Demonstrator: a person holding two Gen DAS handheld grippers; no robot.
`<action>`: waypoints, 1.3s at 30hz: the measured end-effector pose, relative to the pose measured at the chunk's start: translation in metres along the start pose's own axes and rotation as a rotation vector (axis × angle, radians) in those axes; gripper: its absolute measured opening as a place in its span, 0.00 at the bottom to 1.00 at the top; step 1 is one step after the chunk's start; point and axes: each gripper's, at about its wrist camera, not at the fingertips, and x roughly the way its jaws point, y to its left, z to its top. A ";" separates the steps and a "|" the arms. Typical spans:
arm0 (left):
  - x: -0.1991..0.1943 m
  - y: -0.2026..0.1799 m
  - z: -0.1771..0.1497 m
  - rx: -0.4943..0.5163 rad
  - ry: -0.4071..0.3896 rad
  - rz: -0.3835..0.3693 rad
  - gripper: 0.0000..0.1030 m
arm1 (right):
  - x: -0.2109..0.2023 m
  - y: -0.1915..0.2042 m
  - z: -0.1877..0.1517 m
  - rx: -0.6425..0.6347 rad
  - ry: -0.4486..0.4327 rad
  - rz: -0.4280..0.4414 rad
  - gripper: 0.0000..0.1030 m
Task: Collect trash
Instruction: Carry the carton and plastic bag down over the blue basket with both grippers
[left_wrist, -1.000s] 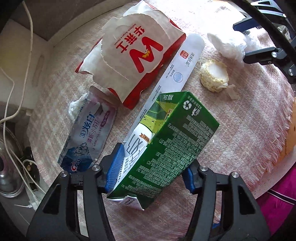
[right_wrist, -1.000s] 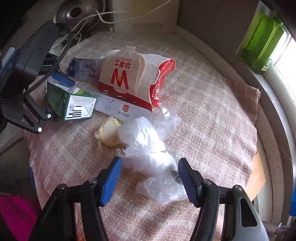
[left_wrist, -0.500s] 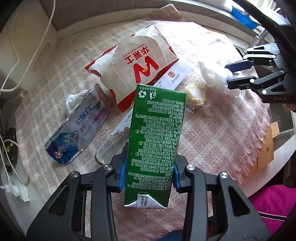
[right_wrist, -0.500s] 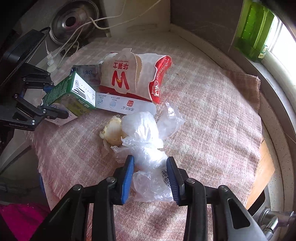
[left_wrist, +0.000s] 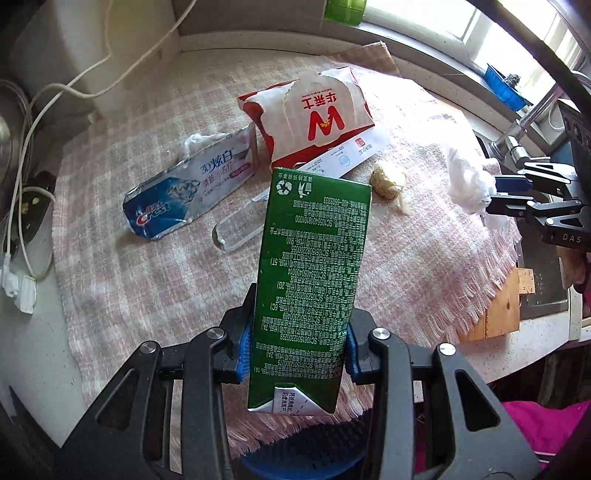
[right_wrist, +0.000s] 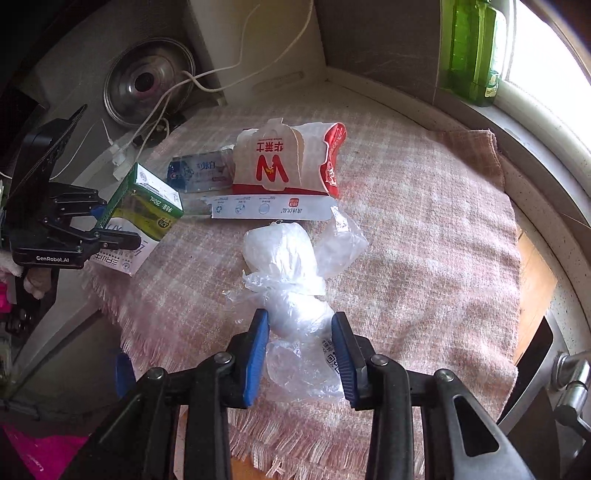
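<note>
My left gripper (left_wrist: 295, 350) is shut on a green drink carton (left_wrist: 314, 280) and holds it up above the pink checked cloth (left_wrist: 424, 266); the carton also shows in the right wrist view (right_wrist: 144, 206). My right gripper (right_wrist: 299, 350) is shut on a crumpled clear plastic bag (right_wrist: 291, 273), lifted a little off the cloth. On the cloth lie a red and white paper food bag (left_wrist: 314, 114), a flattened toothpaste tube (left_wrist: 192, 192), a long white box (right_wrist: 269, 210), a clear plastic piece (left_wrist: 240, 229) and a yellowish food scrap (left_wrist: 388, 181).
White cables (left_wrist: 22, 206) and a plug lie at the left edge by a metal lid (right_wrist: 147, 81). A green bottle (right_wrist: 472, 48) stands on the windowsill. A wooden board (left_wrist: 502, 310) sticks out under the cloth's right edge, next to a sink tap (left_wrist: 524, 122).
My left gripper has lifted the carton higher and drawn back from the cloth. My right gripper has closed on the plastic bag and raised it, moving away from the food scrap.
</note>
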 end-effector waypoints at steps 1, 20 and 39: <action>-0.002 0.002 -0.004 -0.012 -0.009 0.001 0.37 | -0.004 0.003 -0.004 0.006 -0.008 0.003 0.34; -0.036 0.003 -0.136 -0.204 -0.026 0.024 0.37 | -0.032 0.107 -0.062 -0.048 -0.056 0.131 0.34; 0.000 0.005 -0.256 -0.427 0.064 0.021 0.37 | 0.026 0.195 -0.108 -0.168 0.097 0.251 0.34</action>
